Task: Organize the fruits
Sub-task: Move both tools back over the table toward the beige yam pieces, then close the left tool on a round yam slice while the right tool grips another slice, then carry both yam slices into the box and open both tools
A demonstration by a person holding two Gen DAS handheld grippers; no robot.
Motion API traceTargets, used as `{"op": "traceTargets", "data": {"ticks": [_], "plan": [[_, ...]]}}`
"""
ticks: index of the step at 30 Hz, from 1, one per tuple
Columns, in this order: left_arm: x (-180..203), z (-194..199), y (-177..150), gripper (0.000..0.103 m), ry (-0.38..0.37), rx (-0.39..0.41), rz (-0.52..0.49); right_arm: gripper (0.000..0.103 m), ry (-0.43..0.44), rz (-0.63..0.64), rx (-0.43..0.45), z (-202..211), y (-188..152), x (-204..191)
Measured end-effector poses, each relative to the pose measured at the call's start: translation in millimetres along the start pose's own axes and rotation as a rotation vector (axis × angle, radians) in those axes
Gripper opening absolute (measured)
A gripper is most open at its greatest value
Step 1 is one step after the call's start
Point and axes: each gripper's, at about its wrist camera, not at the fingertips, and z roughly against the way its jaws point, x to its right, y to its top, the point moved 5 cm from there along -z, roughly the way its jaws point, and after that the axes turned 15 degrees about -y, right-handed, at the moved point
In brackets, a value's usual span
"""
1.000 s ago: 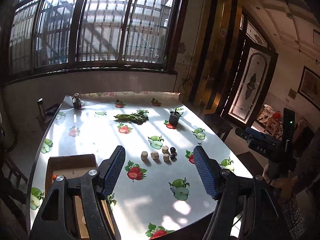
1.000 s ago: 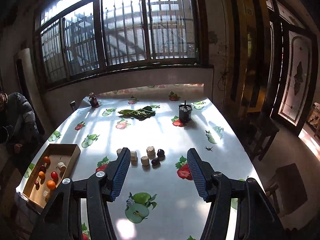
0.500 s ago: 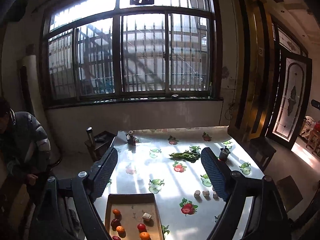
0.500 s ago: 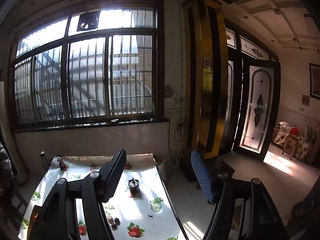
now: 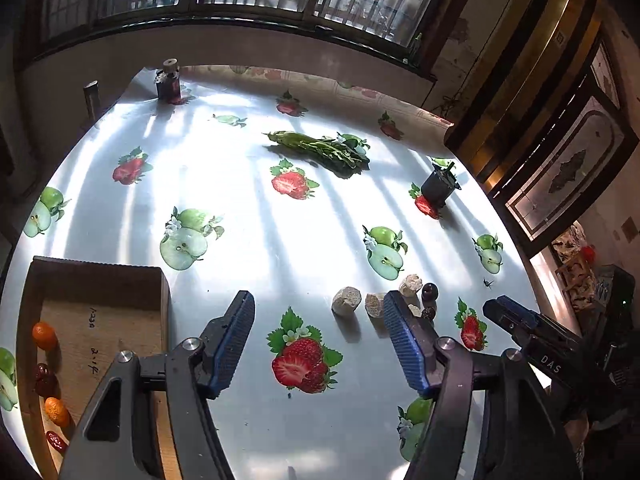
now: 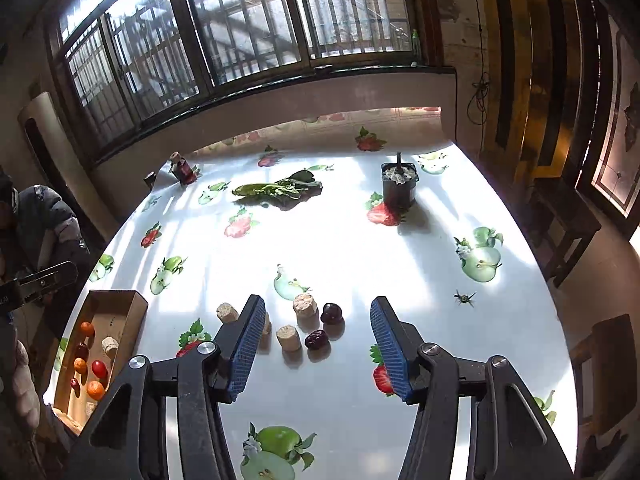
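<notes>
Both grippers, left gripper (image 5: 320, 334) and right gripper (image 6: 316, 344), have jaws spread but closing, nothing between. Cardboard box (image 6: 132, 306) sits at lower left.

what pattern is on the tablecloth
Strawberries and green apples on a white tablecloth; clearest in the right wrist view.

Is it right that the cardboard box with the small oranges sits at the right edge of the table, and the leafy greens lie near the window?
Not quite. The cardboard box sits at the left edge of the table, not the right, as the right wrist view shows. The small oranges are indeed in it, and the leafy greens do lie near the window.
</notes>
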Motion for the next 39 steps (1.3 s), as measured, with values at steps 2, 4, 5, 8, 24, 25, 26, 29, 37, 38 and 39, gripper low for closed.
{"op": "traceTargets", "data": {"ticks": [2, 4, 5, 8, 24, 25, 26, 29, 37, 38, 39], "plan": [[-7, -30, -5, 0.048, 0.003, -0.037, 0.014, 0.04, 0.039, 0.009, -0.046, -38, -14, -14], [-10, -53, -7, 0.048, -0.002, -0.047, 0.017, 0.04, 0.049, 0.036, -0.058, -65, -22, -27], [-10, -65, -6, 0.048, -0.005, -0.052, 0.018, 0.04, 0.044, 0.065, -0.058, -76, -25, -33], [-8, -93, -4, 0.048, -0.014, -0.08, 0.008, 0.04, -0.002, 0.139, -0.047, -97, -32, -41], [-7, -138, -28, 0.028, 0.05, -0.121, -0.07, 0.028, -0.03, 0.222, -0.032, -103, -45, -51], [-9, -134, -29, 0.028, 0.053, -0.115, -0.059, 0.028, -0.02, 0.218, -0.03, -102, -45, -51], [-10, -129, -29, 0.028, 0.047, -0.108, -0.045, 0.028, -0.01, 0.213, -0.029, -101, -45, -50], [-7, -103, -30, 0.028, 0.017, -0.078, -0.026, 0.028, 0.036, 0.176, -0.015, -94, -41, -46], [-46, 12, -52, 0.028, 0.031, 0.065, 0.059, 0.028, 0.09, 0.099, 0.001, -83, -37, -42], [-59, 30, -57, 0.028, 0.054, 0.09, 0.08, 0.028, 0.086, 0.105, 0.005, -79, -37, -46], [-73, 48, -63, 0.028, 0.081, 0.117, 0.104, 0.028, 0.096, 0.112, 0.006, -72, -37, -52]]}}
